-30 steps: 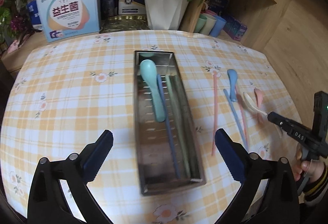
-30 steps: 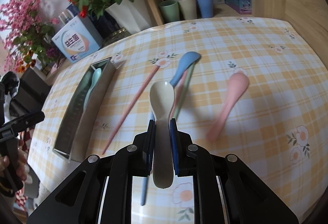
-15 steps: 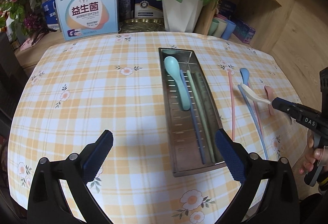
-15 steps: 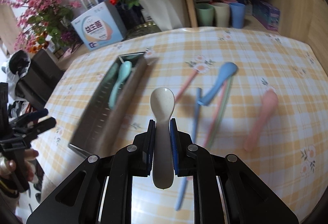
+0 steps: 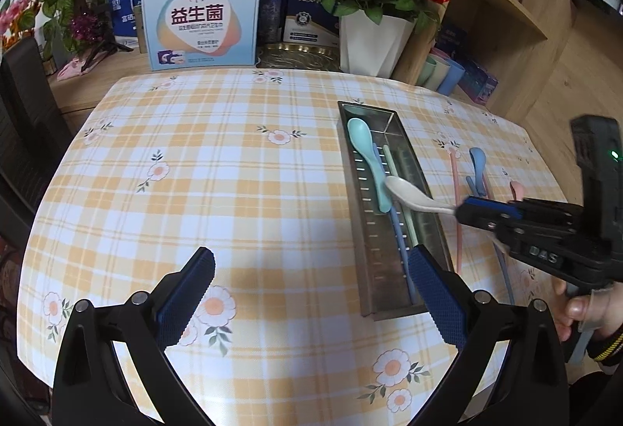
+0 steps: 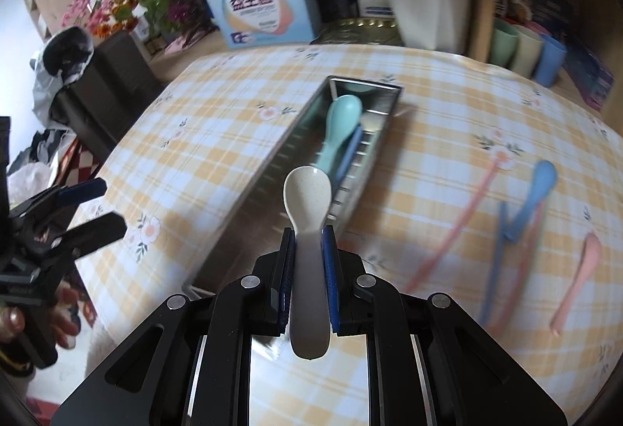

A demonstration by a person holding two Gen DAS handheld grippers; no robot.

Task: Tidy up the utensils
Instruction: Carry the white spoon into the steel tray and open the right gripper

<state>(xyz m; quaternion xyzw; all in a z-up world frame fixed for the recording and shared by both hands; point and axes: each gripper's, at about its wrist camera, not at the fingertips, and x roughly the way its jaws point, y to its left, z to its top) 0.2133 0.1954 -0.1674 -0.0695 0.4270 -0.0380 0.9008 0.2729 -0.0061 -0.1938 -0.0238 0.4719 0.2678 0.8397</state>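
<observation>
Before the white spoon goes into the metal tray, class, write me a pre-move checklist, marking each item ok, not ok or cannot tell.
1. Right gripper clamped on the white spoon: ok.
2. Spoon bowl above the metal tray: ok in the left wrist view.
3. Free room in the tray beside the teal spoon: ok.
4. Left gripper open and holding nothing: ok.
5. Left gripper clear of the tray's near end: cannot tell.
6. Height of spoon above tray: cannot tell.
</observation>
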